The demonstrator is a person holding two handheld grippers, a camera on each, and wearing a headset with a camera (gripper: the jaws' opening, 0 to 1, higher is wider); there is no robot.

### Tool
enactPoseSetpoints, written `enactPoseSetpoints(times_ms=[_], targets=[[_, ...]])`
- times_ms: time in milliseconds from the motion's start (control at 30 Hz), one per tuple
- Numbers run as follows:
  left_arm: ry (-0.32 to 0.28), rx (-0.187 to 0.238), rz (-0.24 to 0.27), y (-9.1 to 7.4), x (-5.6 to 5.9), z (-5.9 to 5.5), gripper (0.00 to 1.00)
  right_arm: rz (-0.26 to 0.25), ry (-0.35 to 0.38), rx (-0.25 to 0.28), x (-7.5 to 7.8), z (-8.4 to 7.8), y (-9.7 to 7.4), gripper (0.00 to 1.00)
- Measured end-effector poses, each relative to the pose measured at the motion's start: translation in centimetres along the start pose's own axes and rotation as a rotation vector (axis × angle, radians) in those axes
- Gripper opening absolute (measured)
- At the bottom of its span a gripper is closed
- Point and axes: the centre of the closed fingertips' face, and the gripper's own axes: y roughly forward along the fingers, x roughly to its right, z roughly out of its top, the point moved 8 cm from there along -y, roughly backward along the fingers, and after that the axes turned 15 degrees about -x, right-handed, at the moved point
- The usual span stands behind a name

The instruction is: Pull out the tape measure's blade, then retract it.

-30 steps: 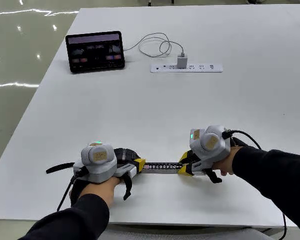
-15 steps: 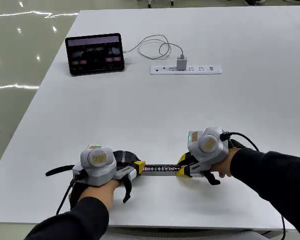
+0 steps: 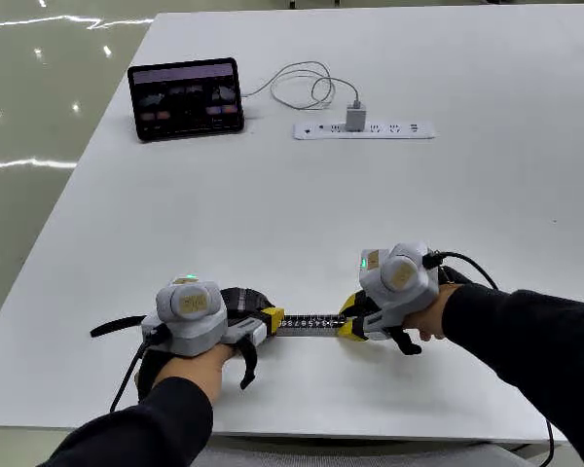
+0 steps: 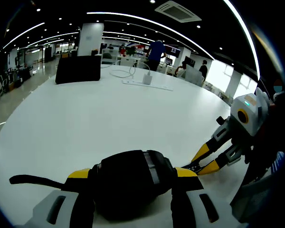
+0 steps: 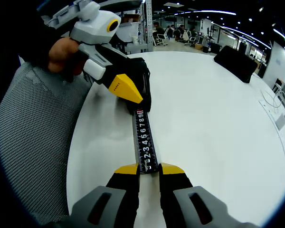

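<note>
**A:** What carries it all?

**B:** A wide white surface (image 3: 273,214). Towards its far side a dark tablet (image 3: 185,98) stands propped with its screen lit. To the right of it a white power strip (image 3: 364,130) lies flat.

**A:** And the tools?

**B:** Both are near the front edge, each held in a hand. The left tool (image 4: 132,172) is clamped around the black case of the tape measure (image 3: 241,300), which sits on the surface. The right tool (image 5: 149,169) is closed on the free end of the blade (image 5: 143,137), with a yellow tip pinching each side.

**A:** How does the blade lie?

**B:** A short length is out. It runs straight between the two tools, printed digits up.

**A:** Anything smaller?

**B:** A white charger (image 3: 355,119) is plugged into the strip. Its thin cable (image 3: 297,88) loops towards the tablet.
</note>
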Motion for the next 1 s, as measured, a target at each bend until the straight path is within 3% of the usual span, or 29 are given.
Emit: enactPoseSetpoints(times_ms=[1000], targets=[[-0.005, 0.002, -0.005, -0.1, 0.0, -0.1, 0.61, 0.002, -0.015, 0.038, -0.3, 1.7, 0.8, 0.11]])
